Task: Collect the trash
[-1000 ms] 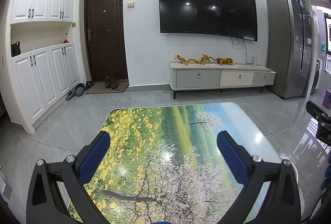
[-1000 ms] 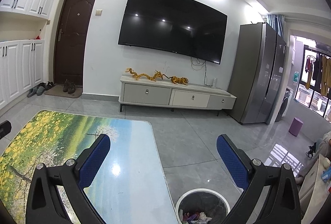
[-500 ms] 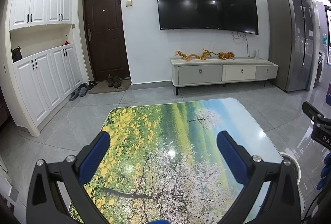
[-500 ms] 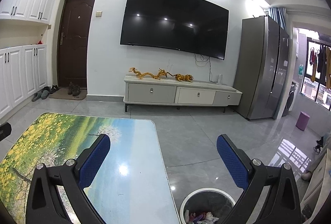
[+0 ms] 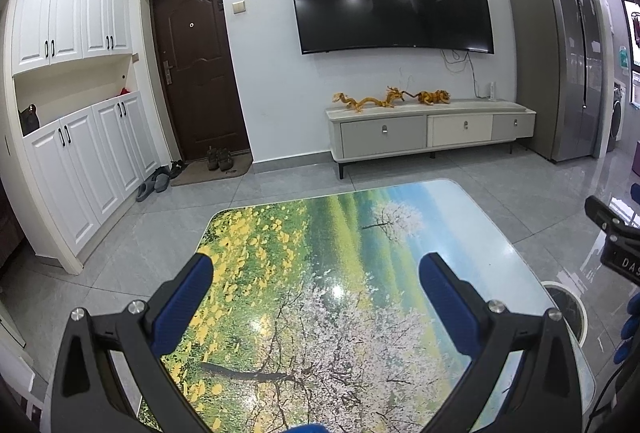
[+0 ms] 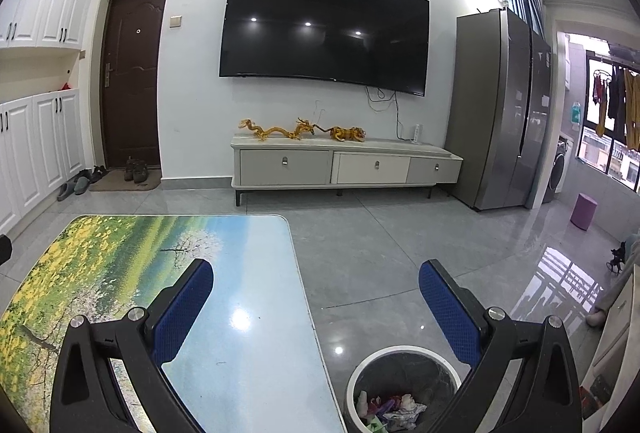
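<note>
My left gripper (image 5: 316, 273) is open over a low table (image 5: 340, 241) printed with a landscape of yellow flowers and blossom trees; nothing sits between its blue pads. My right gripper (image 6: 316, 277) is open too, held over the table's right edge (image 6: 256, 273). A round white-rimmed trash bin (image 6: 400, 385) stands on the floor right of the table, below the right gripper's right finger, with crumpled wrappers and paper inside. The bin's rim (image 5: 568, 307) also peeks out past the table corner in the left wrist view. No loose trash shows on the table.
A TV cabinet (image 6: 344, 165) with golden dragon figures stands against the far wall under a big TV (image 6: 324, 29). A grey fridge (image 6: 500, 109) is at right, a dark door (image 5: 200, 73) and white cupboards (image 5: 80, 153) at left. Shoes lie by the doormat (image 5: 216, 169). The other gripper's body (image 5: 616, 245) shows at right.
Both views have tilted and shifted slightly, so the bin shows more fully under the right gripper. Both grippers stay open and empty.
</note>
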Tool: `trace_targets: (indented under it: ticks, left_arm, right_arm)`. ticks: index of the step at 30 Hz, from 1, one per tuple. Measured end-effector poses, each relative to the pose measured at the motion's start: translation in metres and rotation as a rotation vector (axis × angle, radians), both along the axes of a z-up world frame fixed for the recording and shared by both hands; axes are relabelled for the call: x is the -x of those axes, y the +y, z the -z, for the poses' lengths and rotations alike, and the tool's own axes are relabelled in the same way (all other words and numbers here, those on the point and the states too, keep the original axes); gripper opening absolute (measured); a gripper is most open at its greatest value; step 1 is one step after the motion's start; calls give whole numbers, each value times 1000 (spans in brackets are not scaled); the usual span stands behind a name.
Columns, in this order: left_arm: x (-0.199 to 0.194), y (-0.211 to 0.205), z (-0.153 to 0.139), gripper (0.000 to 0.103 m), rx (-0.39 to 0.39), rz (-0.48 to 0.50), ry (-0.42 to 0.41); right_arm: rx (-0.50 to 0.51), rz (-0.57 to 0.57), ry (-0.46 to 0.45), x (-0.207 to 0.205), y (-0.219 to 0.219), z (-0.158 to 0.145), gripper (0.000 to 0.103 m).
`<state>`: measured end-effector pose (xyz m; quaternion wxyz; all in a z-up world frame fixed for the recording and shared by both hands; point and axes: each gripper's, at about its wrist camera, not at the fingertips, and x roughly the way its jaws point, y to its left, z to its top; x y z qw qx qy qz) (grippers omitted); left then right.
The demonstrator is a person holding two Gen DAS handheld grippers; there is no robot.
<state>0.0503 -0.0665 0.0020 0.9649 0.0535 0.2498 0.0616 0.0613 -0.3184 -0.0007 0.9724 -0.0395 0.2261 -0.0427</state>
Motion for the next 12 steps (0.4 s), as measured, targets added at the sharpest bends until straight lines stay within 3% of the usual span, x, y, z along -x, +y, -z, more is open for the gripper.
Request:
trace_targets:
  ticks: [12]
  left_arm:
    - [-16,14,11,103,4,-17,23]
  right_arm:
    - [17,23,14,-9,3,3,103]
